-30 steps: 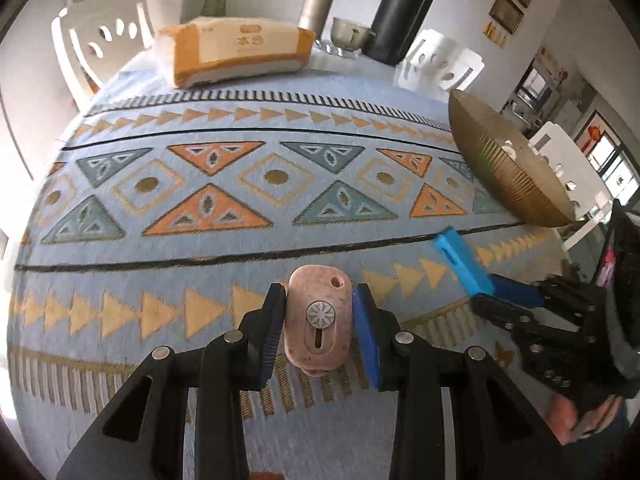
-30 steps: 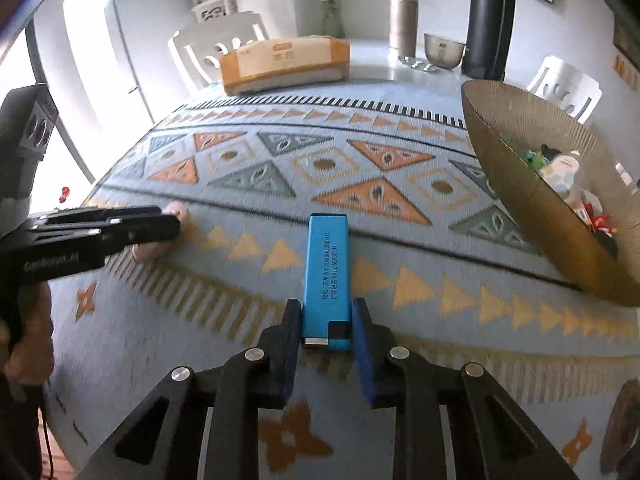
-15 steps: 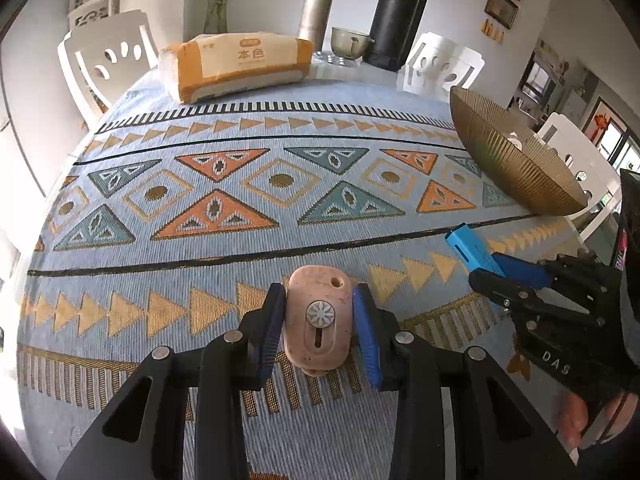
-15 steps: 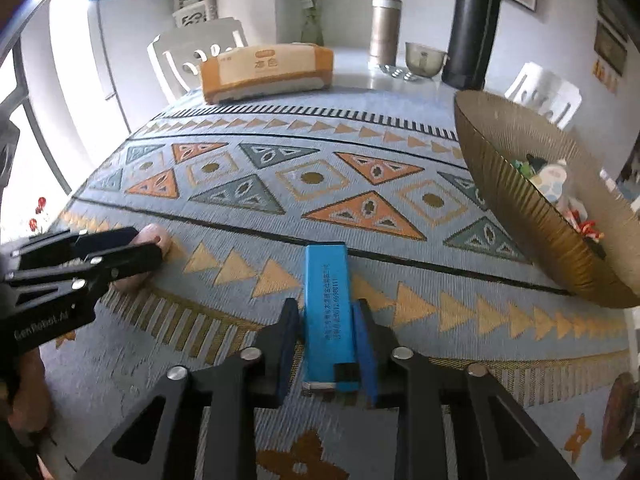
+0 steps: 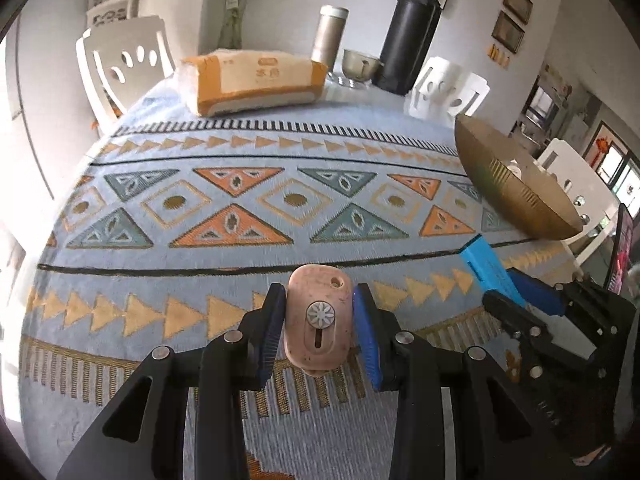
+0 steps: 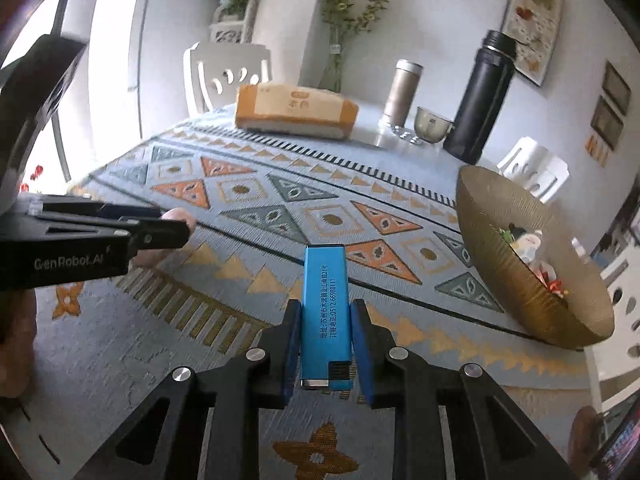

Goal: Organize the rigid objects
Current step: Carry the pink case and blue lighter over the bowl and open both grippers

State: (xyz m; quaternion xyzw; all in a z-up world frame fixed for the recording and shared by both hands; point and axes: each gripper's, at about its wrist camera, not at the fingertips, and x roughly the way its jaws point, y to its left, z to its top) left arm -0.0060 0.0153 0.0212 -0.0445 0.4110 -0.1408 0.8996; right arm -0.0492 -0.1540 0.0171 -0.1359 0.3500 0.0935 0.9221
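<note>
The left gripper had its fingers drawn in against the two sides of a pink oval tag with a flower button, gripping it above the near edge of the desk. The right gripper had its fingers pressed likewise on a blue lighter, which pointed forward over the patterned cloth, near the desk's near edge. In the left wrist view the right gripper showed at the right edge with the lighter sticking out of it.

One gold bowl stood at the right edge of the desk; it held small toys, a white figure and red and green bits among them, too jumbled to count. Along the far edge were one orange tissue pack, one steel tumbler, one small metal cup and one black flask. Two white chairs showed behind the desk in the left wrist view, one at the far left corner and one at the far right.
</note>
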